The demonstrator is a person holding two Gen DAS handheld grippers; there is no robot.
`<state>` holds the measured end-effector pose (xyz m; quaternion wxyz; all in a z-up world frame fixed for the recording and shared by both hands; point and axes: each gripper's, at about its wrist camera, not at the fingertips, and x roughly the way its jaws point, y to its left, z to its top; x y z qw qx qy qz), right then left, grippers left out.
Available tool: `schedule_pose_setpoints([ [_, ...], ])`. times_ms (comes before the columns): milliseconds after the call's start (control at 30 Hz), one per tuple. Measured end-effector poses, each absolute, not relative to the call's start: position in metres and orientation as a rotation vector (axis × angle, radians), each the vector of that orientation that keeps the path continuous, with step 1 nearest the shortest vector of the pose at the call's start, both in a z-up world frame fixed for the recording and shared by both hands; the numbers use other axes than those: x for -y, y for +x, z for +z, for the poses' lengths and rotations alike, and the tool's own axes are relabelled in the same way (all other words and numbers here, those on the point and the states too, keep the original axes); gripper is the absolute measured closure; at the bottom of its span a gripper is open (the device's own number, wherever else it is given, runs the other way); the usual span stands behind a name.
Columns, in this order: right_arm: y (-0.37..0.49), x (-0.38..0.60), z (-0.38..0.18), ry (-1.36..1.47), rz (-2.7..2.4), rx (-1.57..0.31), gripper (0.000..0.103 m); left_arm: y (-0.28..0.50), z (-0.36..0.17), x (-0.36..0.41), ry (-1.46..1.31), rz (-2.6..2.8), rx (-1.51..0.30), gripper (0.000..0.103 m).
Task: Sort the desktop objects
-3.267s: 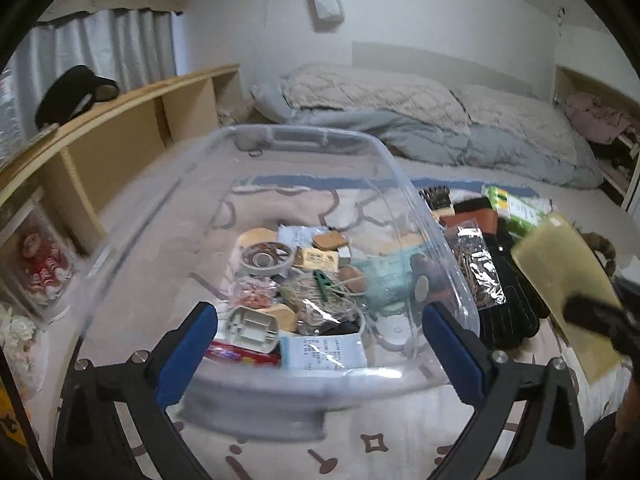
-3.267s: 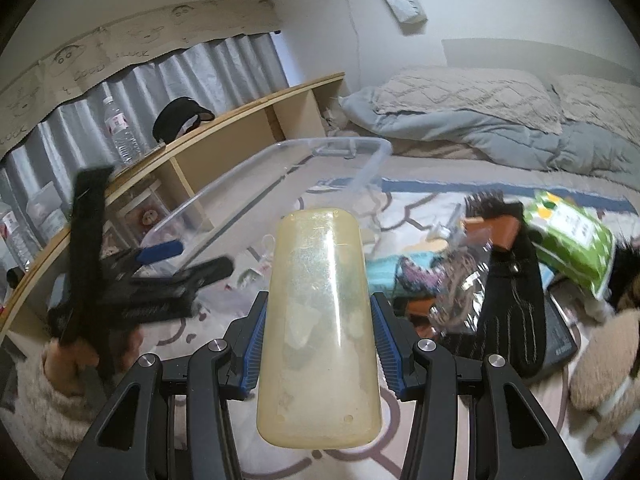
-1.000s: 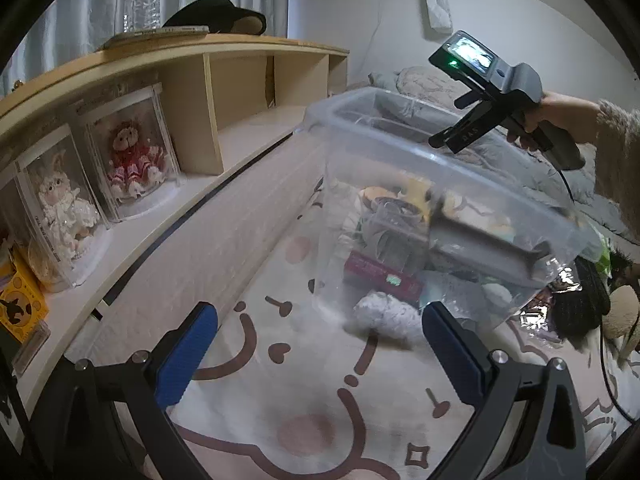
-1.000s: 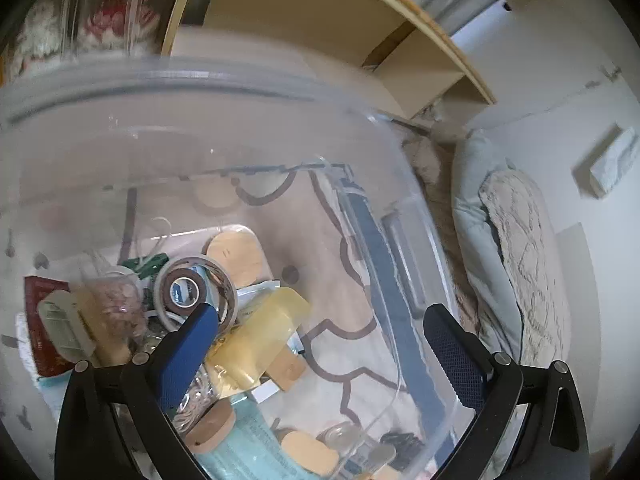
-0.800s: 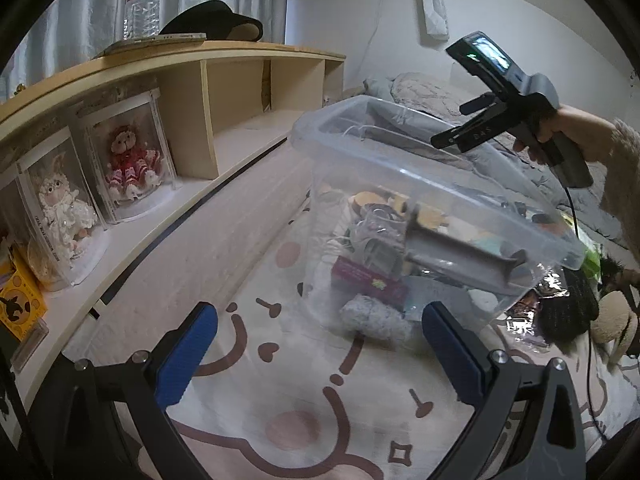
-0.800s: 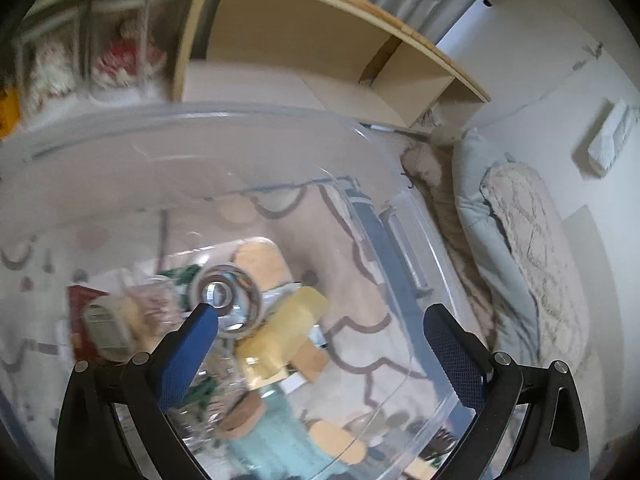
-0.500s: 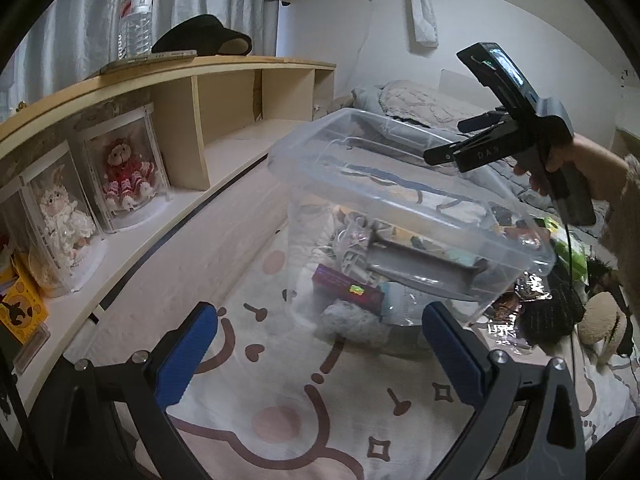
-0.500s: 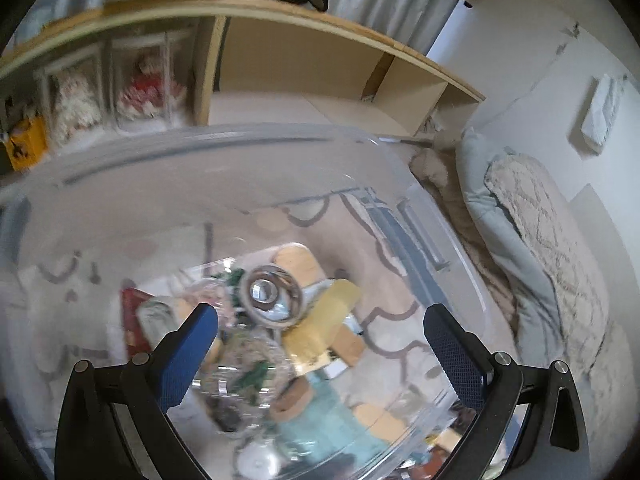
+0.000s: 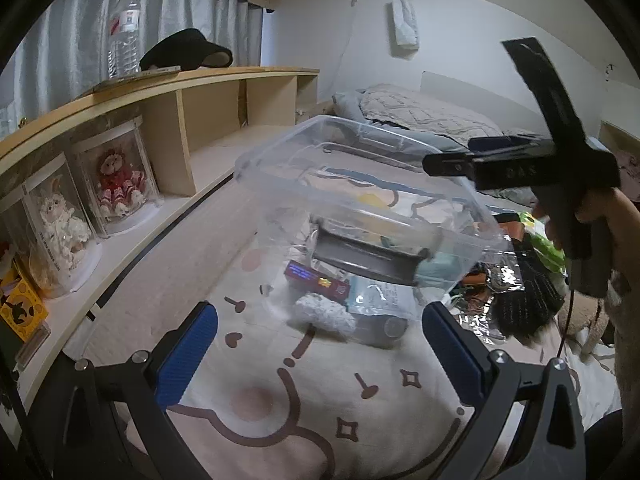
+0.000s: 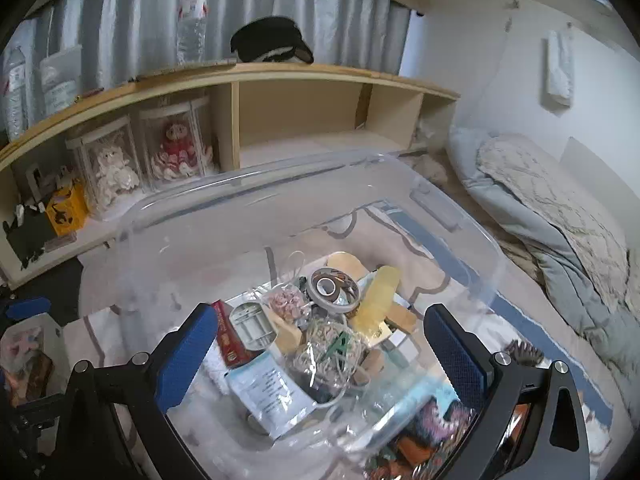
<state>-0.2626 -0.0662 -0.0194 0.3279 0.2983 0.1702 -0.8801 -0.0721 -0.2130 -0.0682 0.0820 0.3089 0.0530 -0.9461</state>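
Note:
A clear plastic bin (image 9: 280, 148) stands on the patterned rug and holds several small items. In the right wrist view I look down into the bin (image 10: 460, 236). A yellowish translucent case (image 10: 378, 296) lies inside it beside a tape roll (image 10: 332, 284) and a red box (image 10: 230, 340). My right gripper (image 10: 320, 344) hangs open above the bin's near rim with nothing between its fingers. A hand (image 9: 600, 216) holds it over the bin's right side. My left gripper (image 9: 320, 344) is open and empty, low over the rug, a short way in front of the bin.
Right of the bin lie a black glove (image 9: 524, 300), foil bags (image 9: 500, 276), a green pack (image 9: 548, 240) and a plush toy (image 9: 580, 320). A wooden shelf (image 9: 208, 80) along the left carries cased dolls (image 9: 116, 184), a bottle (image 9: 124, 36) and a black cap (image 9: 184, 52). Bedding (image 9: 420, 116) lies behind.
The yellowish case has left my right gripper and now lies in the bin; that gripper is open and has risen. My left gripper has drawn back from the bin.

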Motion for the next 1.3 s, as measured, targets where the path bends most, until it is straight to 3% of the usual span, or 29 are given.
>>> schedule_pose_setpoints([
  [467,-0.191,0.008,0.0,0.658,-2.381,-0.254,0.0,-0.049,-0.045,0.172,0.861,-2.849,-0.098,0.0],
  [1300,-0.092,-0.073,0.006,0.545,-2.521,-0.108,0.0,-0.014,-0.021,0.114,0.8,-2.937,-0.112,0.0],
])
